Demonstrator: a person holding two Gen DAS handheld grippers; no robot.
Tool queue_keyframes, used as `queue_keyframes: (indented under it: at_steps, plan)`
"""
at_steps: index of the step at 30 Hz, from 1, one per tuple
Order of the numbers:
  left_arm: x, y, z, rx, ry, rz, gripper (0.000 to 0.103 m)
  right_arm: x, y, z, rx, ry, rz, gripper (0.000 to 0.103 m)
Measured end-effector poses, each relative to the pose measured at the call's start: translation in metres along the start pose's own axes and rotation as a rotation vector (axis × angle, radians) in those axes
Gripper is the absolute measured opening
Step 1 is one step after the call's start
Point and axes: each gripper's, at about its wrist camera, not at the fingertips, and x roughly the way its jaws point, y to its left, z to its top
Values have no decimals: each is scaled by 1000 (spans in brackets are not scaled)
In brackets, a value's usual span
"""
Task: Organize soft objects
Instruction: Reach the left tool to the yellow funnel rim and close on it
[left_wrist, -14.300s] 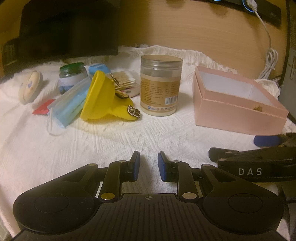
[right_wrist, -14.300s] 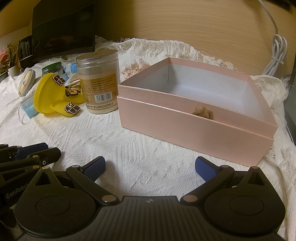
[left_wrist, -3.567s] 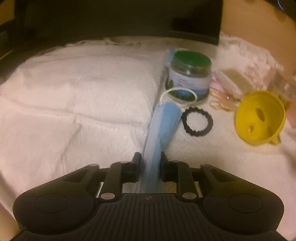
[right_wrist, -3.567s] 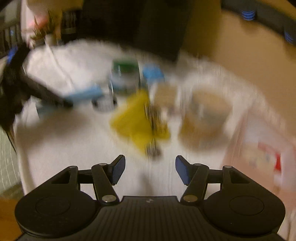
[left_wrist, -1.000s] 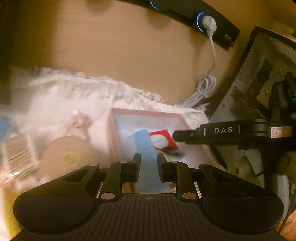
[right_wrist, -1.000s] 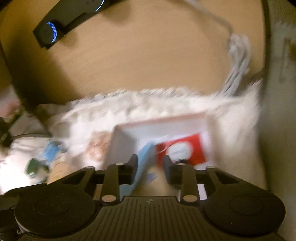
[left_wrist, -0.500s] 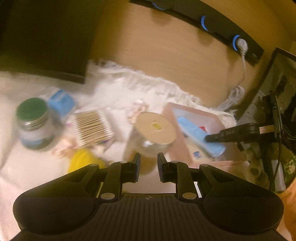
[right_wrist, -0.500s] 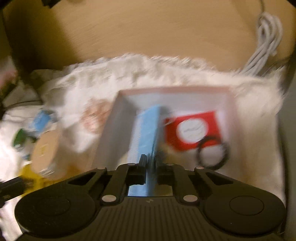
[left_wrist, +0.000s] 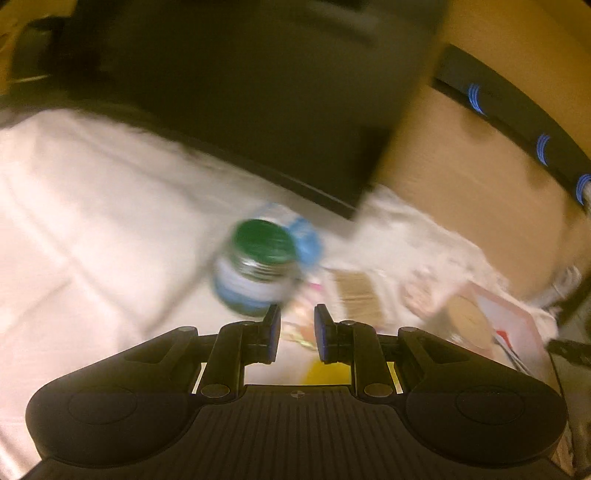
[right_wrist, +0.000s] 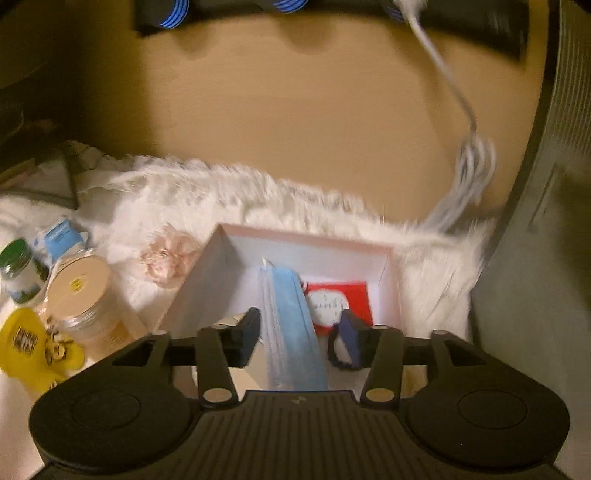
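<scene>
A blue face mask (right_wrist: 290, 325) lies in the pink box (right_wrist: 218, 251), beside a red packet (right_wrist: 338, 299) and a black ring (right_wrist: 334, 354). My right gripper (right_wrist: 301, 338) is open above the box, its fingers apart on either side of the mask and not touching it. My left gripper (left_wrist: 296, 334) is empty with a narrow gap between its pads, held above the white cloth near a green-lidded jar (left_wrist: 258, 269). The pink box also shows at the right edge of the left wrist view (left_wrist: 517, 321).
On the white cloth (left_wrist: 92, 221) lie a tan-lidded jar (right_wrist: 83, 291), a yellow funnel (right_wrist: 26, 350), a box of cotton swabs (left_wrist: 356, 295) and a pink bow (right_wrist: 166, 260). A dark monitor (left_wrist: 240, 92) stands behind. A white cable (right_wrist: 469, 162) hangs down the wooden wall.
My right gripper has opened and let the blue mask drop into the pink box. My left gripper has swung left, away from the box, toward the green-lidded jar.
</scene>
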Motion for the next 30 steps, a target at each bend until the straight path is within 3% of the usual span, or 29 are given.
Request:
queue_keyframes:
  at_steps: [2, 4, 6, 9, 16, 21, 25, 28, 30]
  plan:
    - [0, 9, 1, -10, 11, -2, 22, -16, 12, -4, -53, -54, 0, 60]
    - [2, 11, -1, 0, 46, -80, 22, -28, 25, -8, -93, -83, 22, 60]
    - [7, 0, -6, 72, 111, -201, 22, -36, 35, -14, -103, -81, 69, 61]
    - [15, -28, -15, 183, 147, -261, 22, -37, 50, -22, -108, -40, 130, 61]
    - [54, -65, -27, 283, 224, -227, 24, -40, 79, -46, -169, 20, 188, 61]
    - [60, -71, -32, 287, 224, -222, 24, -42, 83, -64, -188, 56, 180, 61]
    - [58, -72, -40, 361, 289, -295, 39, -35, 80, -81, -162, 122, 178, 61]
    - [58, -72, -54, 438, 328, -285, 39, -27, 79, -97, -150, 172, 180, 61]
    - [61, -69, -58, 419, 338, -277, 39, -21, 78, -105, -139, 202, 177, 61]
